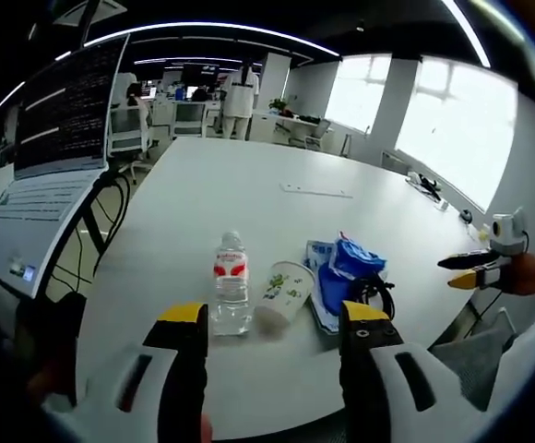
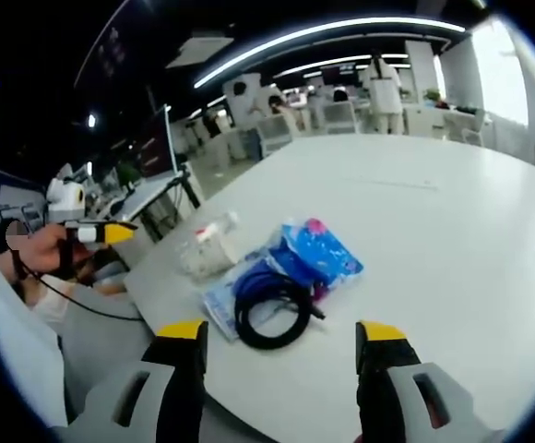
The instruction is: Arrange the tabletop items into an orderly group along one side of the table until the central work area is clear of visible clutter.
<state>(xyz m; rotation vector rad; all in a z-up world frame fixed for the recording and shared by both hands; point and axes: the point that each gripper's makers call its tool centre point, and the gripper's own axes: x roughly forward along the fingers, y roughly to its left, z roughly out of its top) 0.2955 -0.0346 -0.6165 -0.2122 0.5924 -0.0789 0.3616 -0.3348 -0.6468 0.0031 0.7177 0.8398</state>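
Left gripper (image 1: pixel 272 328), jaws standing wide, hovering before water bottle (image 1: pixel 231 293) at 12 o'clock; paper cup (image 1: pixel 284 293) lying beside, blue bag (image 1: pixel 346 277) at 1. Right gripper (image 2: pixel 281 343) gaping wide over black cable (image 2: pixel 272 314). Best grasping bottle mid-body, upright.

Beside the blue bag (image 1: pixel 350 272): one water bottle (image 1: pixel 231 293), one paper cup (image 1: pixel 284 293), one black cable coil (image 2: pixel 273 312) are counted.
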